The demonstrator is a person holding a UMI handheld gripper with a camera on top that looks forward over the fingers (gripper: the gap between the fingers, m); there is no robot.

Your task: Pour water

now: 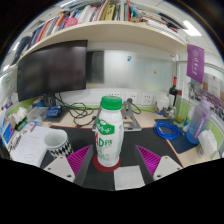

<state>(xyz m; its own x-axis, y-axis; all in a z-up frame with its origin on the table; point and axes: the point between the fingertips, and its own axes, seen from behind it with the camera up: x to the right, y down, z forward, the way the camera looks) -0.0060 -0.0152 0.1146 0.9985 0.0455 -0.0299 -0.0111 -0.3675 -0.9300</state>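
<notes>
Standing upright on the table (60, 172) at the centre, just ahead of the tool (112, 160) at 12 o'clock: a white bottle (109, 132) with green cap (112, 102) still on and green lettering on its label. Sitting between the two spread fingers (70, 160), with a visible gap at either side and neither pink pad touching it; tool gaping wide, holding nothing. Judging from this line-up, approaching for a mid-body grasp, label height, probably to keep the bottle steady for tipping later. Resting on its own base, so not yet lifted, and pouring not yet begun; cap likely needing removal first. Crowding the surroundings: a dark monitor (50, 70) at 10 o'clock, books on a shelf (100, 12) at 12 o'clock, cables trailing behind the bottle, a small bowl-like thing (55, 138) at 9 o'clock, papers (30, 150) at 8 o'clock, a blue coil (168, 128) and a clear bottle (197, 120) at 3 o'clock. Lying flat just below the bottle at 6 o'clock, a white slip of paper (128, 178), not blocking the closing path. Nothing standing between fingers and bottle; no obvious receiving cup in sight.
</notes>
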